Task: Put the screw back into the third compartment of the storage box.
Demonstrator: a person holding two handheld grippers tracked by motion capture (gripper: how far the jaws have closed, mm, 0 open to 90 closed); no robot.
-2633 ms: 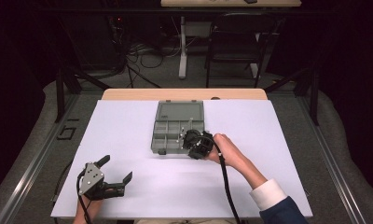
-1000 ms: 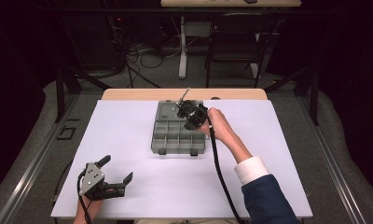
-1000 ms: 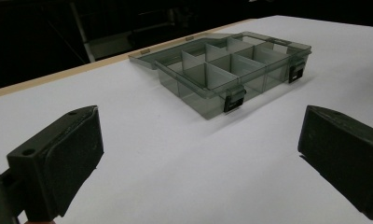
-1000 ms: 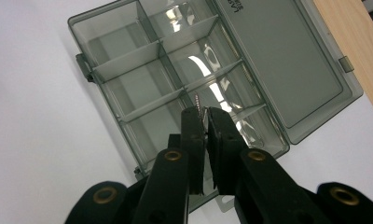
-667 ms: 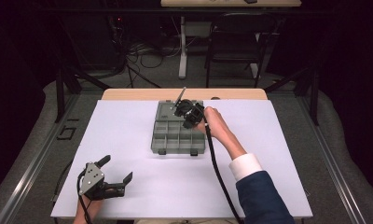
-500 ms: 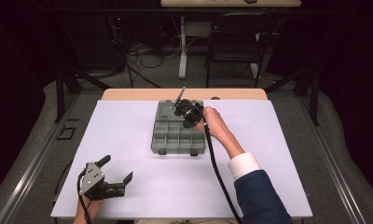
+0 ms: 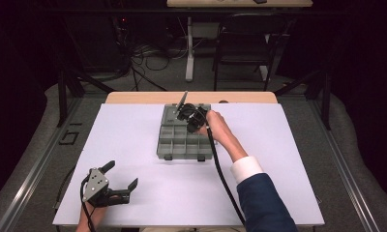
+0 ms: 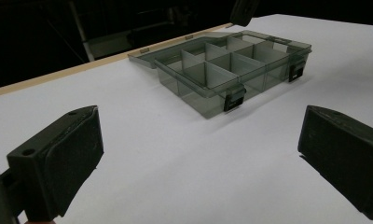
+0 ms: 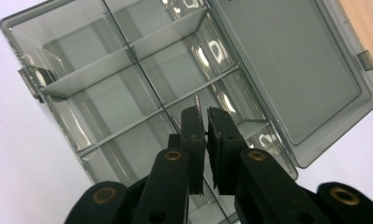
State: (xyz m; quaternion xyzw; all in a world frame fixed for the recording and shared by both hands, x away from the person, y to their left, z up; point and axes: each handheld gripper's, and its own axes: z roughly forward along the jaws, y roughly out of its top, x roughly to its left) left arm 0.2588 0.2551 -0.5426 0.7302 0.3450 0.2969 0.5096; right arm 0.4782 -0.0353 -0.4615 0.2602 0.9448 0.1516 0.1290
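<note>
I see my right hand-held gripper [image 9: 202, 122] clamped on a thin screw [image 9: 197, 100] above the open compartment box [image 7: 184, 140] mid-tabletop [image 7: 288, 159], while my left hand-held gripper [image 7: 119, 175] rests with jaws apart.

From my station the white table cover [image 7: 133, 135] was brightly lit from above, the room behind nearly black. Glare streaked the organizer box [image 9: 142, 93]; my near jaws were soft-focused.
</note>
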